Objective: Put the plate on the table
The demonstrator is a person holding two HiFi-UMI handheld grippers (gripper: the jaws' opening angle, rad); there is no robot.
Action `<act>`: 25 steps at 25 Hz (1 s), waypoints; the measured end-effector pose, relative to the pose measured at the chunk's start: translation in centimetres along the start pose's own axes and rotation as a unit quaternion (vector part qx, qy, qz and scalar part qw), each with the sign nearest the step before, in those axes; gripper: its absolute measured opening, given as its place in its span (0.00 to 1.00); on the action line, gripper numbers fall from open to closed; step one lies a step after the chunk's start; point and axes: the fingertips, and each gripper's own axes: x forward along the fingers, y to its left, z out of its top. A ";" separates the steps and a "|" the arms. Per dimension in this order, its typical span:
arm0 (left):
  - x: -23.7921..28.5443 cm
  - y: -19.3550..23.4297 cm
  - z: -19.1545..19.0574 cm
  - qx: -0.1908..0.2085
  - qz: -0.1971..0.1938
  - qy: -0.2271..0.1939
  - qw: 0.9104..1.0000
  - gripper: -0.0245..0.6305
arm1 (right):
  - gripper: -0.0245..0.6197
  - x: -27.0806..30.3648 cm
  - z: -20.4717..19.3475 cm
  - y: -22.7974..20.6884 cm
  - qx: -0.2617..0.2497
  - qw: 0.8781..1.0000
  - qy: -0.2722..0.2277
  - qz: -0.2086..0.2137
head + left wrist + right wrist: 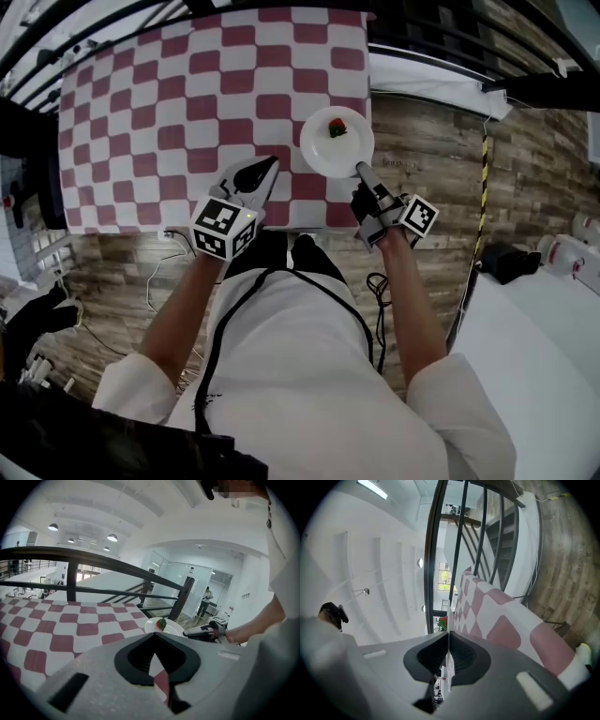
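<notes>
the white plate (pixel 321 156), carrying a small red item (pixel 337 128), is gripped at its near rim by the right tool (pixel 361 171), clamped shut on it over the near right corner of the checked desk (pixel 187 103), while the left tool (pixel 272 163) is held closed and empty just left of the plate.

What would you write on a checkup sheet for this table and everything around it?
Surface: table under a red-and-white checked cloth.
Job's things: white plate carrying a red, green-topped food piece, at the table's near right corner; contact with the cloth unclear.
Clutter: nothing seen.
Grippers: right gripper shut on the plate's rim; left gripper shut, empty, over the near edge.
Cables: white cable on the floor; black cable beside the person.
Surroundings: wood-look floor, black railing.
</notes>
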 end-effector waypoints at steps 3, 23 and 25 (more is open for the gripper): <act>0.5 0.2 0.1 0.003 -0.006 0.003 1.000 0.05 | 0.06 0.6 0.6 -0.9 0.002 1.000 -0.003 -0.006; 2.1 3.0 0.1 -0.009 -0.004 0.012 1.000 0.05 | 0.06 5.4 3.5 -5.2 0.013 0.998 -0.001 -0.054; 2.2 3.3 0.3 -0.010 -0.003 0.011 1.000 0.05 | 0.06 5.9 3.5 -5.4 0.012 0.998 0.003 -0.060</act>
